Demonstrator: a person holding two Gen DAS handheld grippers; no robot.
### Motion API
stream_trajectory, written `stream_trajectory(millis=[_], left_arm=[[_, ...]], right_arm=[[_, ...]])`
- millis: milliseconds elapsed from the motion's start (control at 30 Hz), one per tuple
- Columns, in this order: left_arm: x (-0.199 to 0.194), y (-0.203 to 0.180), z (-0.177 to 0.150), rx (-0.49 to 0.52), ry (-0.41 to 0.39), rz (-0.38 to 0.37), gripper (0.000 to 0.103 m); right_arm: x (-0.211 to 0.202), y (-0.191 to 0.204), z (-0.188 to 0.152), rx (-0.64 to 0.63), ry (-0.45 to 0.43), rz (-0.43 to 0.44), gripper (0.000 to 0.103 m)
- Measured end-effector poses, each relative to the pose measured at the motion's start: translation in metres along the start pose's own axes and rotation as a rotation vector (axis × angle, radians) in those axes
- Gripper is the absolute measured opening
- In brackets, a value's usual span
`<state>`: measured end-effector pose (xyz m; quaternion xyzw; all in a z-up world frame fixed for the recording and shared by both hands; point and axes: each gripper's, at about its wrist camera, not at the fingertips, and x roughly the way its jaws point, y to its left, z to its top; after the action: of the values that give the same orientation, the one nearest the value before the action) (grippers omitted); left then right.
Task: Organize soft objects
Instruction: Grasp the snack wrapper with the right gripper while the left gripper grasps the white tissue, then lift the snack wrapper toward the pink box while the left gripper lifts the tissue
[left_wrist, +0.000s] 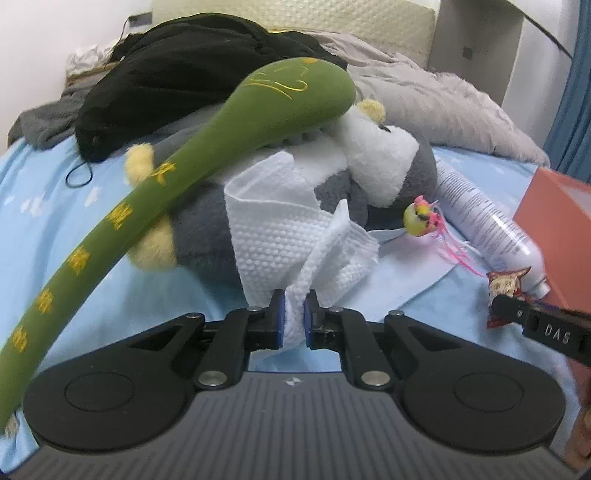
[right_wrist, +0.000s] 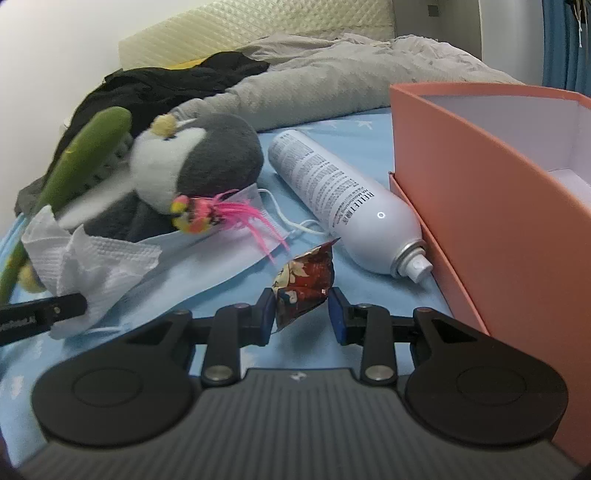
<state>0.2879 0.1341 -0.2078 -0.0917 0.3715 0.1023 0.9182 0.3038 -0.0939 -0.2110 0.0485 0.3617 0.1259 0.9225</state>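
My left gripper (left_wrist: 294, 317) is shut on a white textured tissue (left_wrist: 280, 229) that drapes over a grey-and-white plush penguin (left_wrist: 373, 173) on the blue bedsheet. A long green plush stick (left_wrist: 155, 192) with yellow writing leans across the penguin. My right gripper (right_wrist: 301, 314) has a red snack packet (right_wrist: 304, 280) between its fingers; the left pad touches it, the right pad stands just off it. The penguin (right_wrist: 207, 155), tissue (right_wrist: 92, 262) and a pink-feathered yellow toy (right_wrist: 195, 214) lie to its left.
An open orange box (right_wrist: 491, 206) stands at the right. A white spray can (right_wrist: 343, 199) lies beside it. A pale blue face mask (right_wrist: 207, 258) lies under the toy. Black clothing (left_wrist: 177, 74) and a grey blanket (right_wrist: 332, 66) pile up behind.
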Motion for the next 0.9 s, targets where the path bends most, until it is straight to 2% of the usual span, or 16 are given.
stream_trajectory(millis=[233, 400, 667, 900], left_arm=[[-0.046, 0.003, -0.01, -0.067, -0.011, -0.018, 0.012], [-0.082, -0.004, -0.018, -0.079, -0.02, -0.053, 0.012], [-0.142, -0.027, -0.034, -0.045, -0.022, -0.105, 0.012], [-0.185, -0.037, -0.047, -0.019, -0.013, -0.12, 0.012]], right_arm=[[-0.043, 0.005, -0.011, -0.026, 0.012, 0.018, 0.034], [-0.082, 0.005, -0.021, -0.051, 0.015, 0.032, 0.034], [-0.143, 0.0, -0.035, -0.06, 0.026, 0.03, 0.034], [-0.181, -0.003, -0.047, -0.061, 0.026, 0.035, 0.034]])
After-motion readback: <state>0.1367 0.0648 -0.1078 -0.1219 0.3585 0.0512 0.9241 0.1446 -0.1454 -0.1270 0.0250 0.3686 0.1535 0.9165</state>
